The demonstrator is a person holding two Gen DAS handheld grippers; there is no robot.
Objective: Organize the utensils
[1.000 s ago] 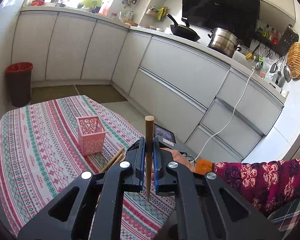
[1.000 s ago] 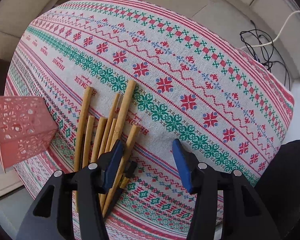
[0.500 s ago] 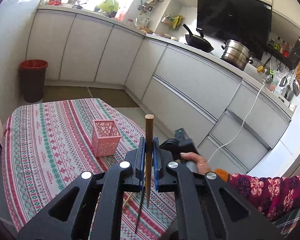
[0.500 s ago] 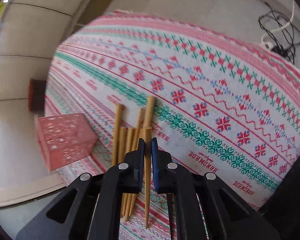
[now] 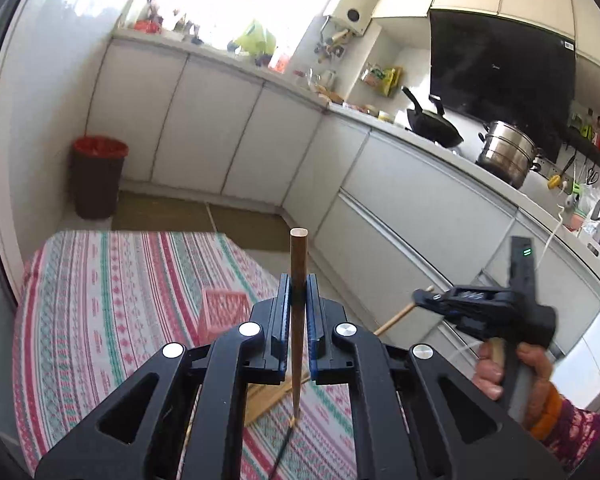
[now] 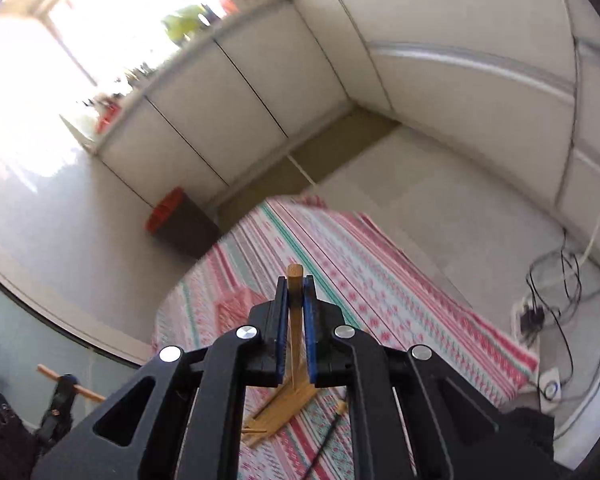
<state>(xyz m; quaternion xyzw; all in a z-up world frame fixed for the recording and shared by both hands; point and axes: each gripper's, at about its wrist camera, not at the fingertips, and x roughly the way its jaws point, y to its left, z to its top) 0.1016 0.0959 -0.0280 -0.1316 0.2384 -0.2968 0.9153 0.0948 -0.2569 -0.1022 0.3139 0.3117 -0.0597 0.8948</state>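
Note:
My left gripper (image 5: 299, 284) is shut on a dark brown chopstick (image 5: 298, 252) that stands upright, its tip just over the patterned tablecloth (image 5: 100, 280). The pink basket (image 5: 220, 312) sits beyond it, partly hidden by the fingers. My right gripper (image 6: 295, 286) is shut on a light bamboo chopstick (image 6: 294, 272), held well above the table. Several more bamboo chopsticks (image 6: 284, 408) lie in a heap below it, and the basket (image 6: 236, 308) is a blur to the left. The right gripper (image 5: 422, 298) with its chopstick (image 5: 398, 316) also shows at the right of the left wrist view.
A thin dark stick (image 6: 324, 440) lies by the heap. A red-lined bin (image 5: 98, 176) stands on the floor past the table. White cabinets (image 5: 400, 208) run along the right, with a wok (image 5: 432, 128) and steel pot (image 5: 504, 152) on top. A power strip and cables (image 6: 540, 316) lie on the floor.
My right gripper closed on one light chopstick from the heap and lifted it high off the table, tilting upward. My left gripper rose a little with its dark chopstick.

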